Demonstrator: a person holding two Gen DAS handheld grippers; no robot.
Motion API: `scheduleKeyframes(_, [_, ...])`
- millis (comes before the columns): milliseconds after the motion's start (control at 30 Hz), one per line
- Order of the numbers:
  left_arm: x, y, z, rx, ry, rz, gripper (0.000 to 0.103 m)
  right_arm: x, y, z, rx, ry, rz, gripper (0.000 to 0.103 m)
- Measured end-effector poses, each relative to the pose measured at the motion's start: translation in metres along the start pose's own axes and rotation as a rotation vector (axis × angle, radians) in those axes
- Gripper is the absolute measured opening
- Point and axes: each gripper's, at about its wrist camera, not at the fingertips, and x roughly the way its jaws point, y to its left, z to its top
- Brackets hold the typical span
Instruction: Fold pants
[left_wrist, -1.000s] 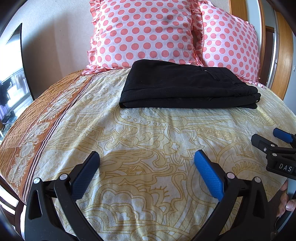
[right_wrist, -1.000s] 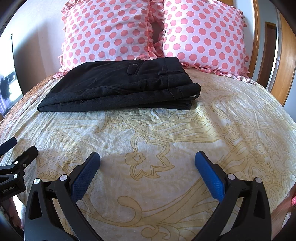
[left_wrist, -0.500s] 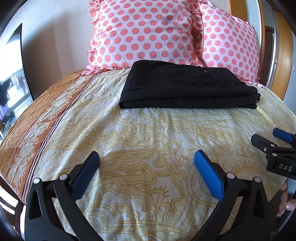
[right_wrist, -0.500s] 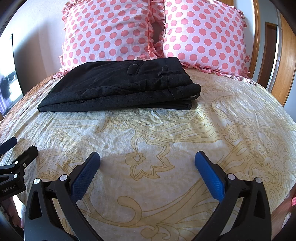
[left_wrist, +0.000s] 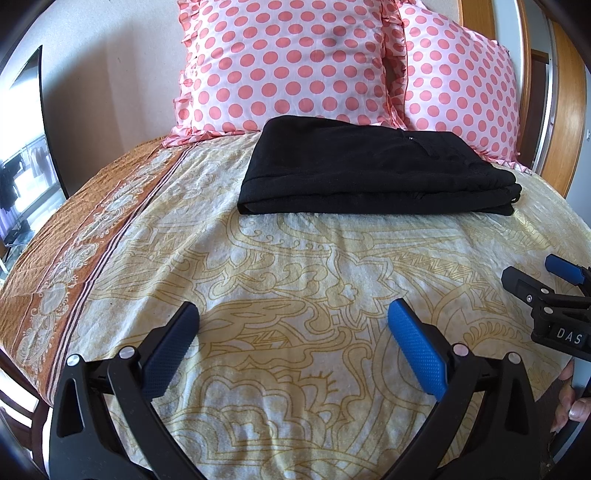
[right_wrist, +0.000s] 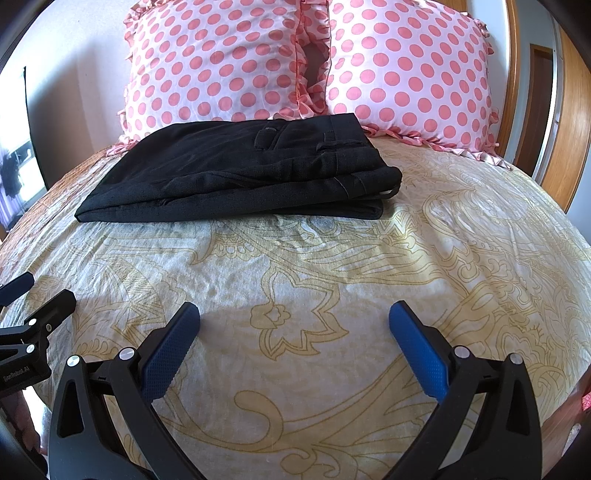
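two spread grippers (left_wrist: 291, 332) (right_wrist: 293, 332); flat rectangular folded pants (right_wrist: 236, 173).

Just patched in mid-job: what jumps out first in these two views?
The folded black pants lie across the far side of the bed, just before two pink polka-dot pillows at the headboard. Both hand-held grippers, left and right, hover open near the bed's front, holding nothing.
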Motion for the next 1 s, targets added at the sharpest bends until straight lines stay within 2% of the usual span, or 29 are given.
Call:
scheduleKeyframes(267, [0.0013,0.0012,0.0046,-0.002,0.026,-0.003,0.101,-0.0001,0.0012,-0.0002,0.001,0.0,-0.001,0.102])
scheduleKeyframes(1000, [0.0007,0.0015,0.0041,-0.002,0.013,-0.01,0.101,0.0002,0.0027,-0.0006,0.004,-0.001,-0.006,0.102])
